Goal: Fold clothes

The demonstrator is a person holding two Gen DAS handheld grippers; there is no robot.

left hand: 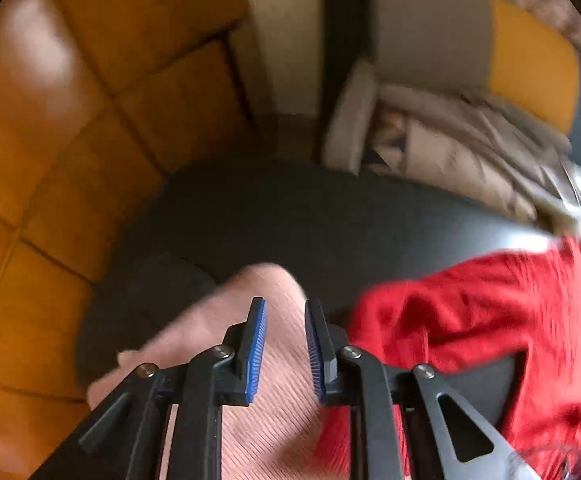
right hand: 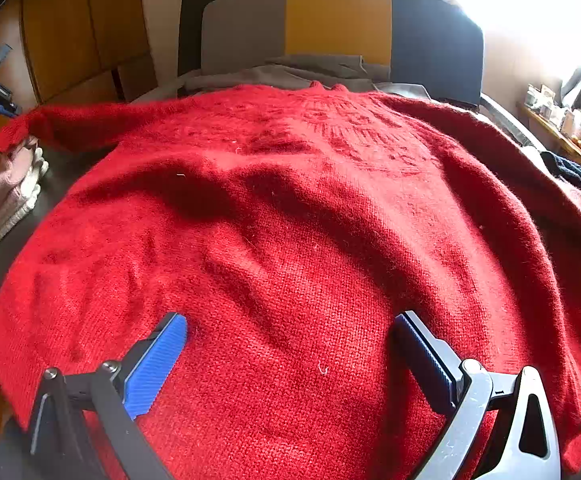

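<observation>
Red knit fills the right wrist view: a sweater (right hand: pixel 290 220) is spread flat over a dark table (right hand: pixel 62 168), its neckline toward the far edge and one sleeve (right hand: pixel 50 126) stretched out to the left. The right gripper (right hand: pixel 290 344) is held low over the lower part of the sweater with its jaws spread wide; nothing is pinched between the blue pads (right hand: pixel 154 364). A stack of folded pale clothes (right hand: pixel 2 200) is seen at the left edge of the table, and a chair with a grey, yellow and dark back (right hand: pixel 338 20) stands behind it. In the left wrist view, which is blurred, the left gripper (left hand: pixel 284 350) is shown above a pink ribbed garment (left hand: pixel 274 420) lying on the table (left hand: pixel 290 216). Its jaws are drawn close together with a narrow gap left between the pads (left hand: pixel 256 352); no cloth appears to be caught there, though the blur makes this hard to confirm. The red sweater (left hand: pixel 490 320) lies just to the right of the pink garment. A beige heap of cloth (left hand: pixel 450 140) rests on the chair beyond, and wooden panels (left hand: pixel 70 120) fill the left side.
</observation>
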